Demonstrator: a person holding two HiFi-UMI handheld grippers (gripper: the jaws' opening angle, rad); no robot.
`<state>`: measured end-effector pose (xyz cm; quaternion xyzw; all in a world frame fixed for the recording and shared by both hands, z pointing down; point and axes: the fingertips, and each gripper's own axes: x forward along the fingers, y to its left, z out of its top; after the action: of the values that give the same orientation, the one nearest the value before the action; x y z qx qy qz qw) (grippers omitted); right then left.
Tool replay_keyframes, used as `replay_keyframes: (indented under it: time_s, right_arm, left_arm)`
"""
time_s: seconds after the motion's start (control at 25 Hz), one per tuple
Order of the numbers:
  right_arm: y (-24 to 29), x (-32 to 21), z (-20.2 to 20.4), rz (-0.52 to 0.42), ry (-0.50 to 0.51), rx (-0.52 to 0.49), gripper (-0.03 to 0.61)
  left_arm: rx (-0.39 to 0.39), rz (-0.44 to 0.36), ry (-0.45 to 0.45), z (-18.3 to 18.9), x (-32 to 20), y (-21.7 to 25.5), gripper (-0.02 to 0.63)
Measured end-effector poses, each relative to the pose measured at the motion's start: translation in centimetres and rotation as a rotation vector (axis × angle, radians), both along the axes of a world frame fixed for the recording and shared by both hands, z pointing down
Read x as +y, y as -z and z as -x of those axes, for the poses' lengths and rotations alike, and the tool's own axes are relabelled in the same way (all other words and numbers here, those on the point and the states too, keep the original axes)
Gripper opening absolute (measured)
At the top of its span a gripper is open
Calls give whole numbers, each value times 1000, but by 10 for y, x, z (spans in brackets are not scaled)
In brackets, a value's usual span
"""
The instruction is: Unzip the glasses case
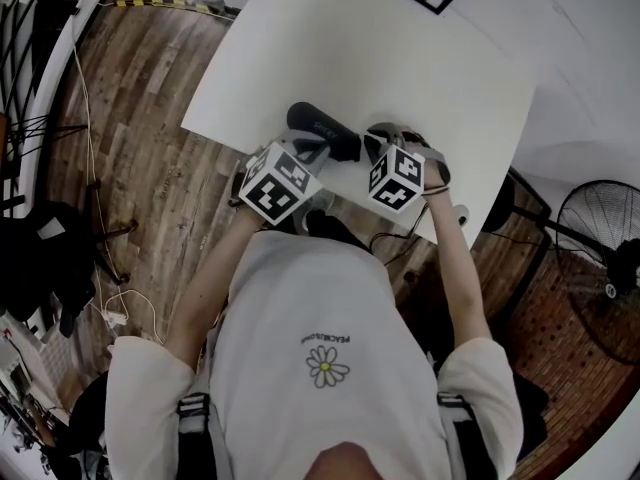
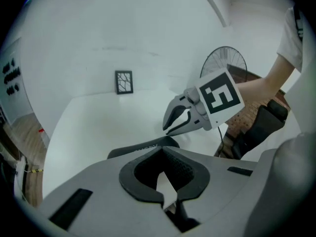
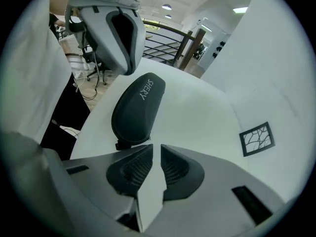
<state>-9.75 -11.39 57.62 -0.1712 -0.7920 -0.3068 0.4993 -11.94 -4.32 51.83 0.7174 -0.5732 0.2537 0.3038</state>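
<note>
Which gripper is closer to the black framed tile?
Right. The right gripper has the tile to its right; the left gripper hovers past the case, farther away.

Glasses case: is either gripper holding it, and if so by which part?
Nothing is held. The glasses case lies free. The right gripper and the left gripper both have their jaws together and empty, just short of it.

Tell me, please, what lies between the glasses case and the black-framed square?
Nothing: the right gripper view shows only bare table between glasses case and black-framed square.
</note>
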Motion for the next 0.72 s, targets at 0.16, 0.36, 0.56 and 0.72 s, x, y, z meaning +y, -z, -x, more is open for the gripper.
replay_keyframes:
  time_s: [0.16, 0.36, 0.56, 0.72]
  right_arm:
    - [25, 9, -10, 35, -45, -90, 172]
    - [31, 47, -16, 32, 24, -171, 255]
    - [23, 58, -11, 41, -14, -213, 265]
    - [22, 55, -4, 14, -34, -225, 265]
  left_arm:
    - [-37, -23, 40, 21, 14, 6, 11]
    - [-13, 37, 61, 26, 39, -17, 11]
    - [33, 51, 54, 16, 44, -24, 11]
    - [58, 36, 53, 10, 43, -23, 11]
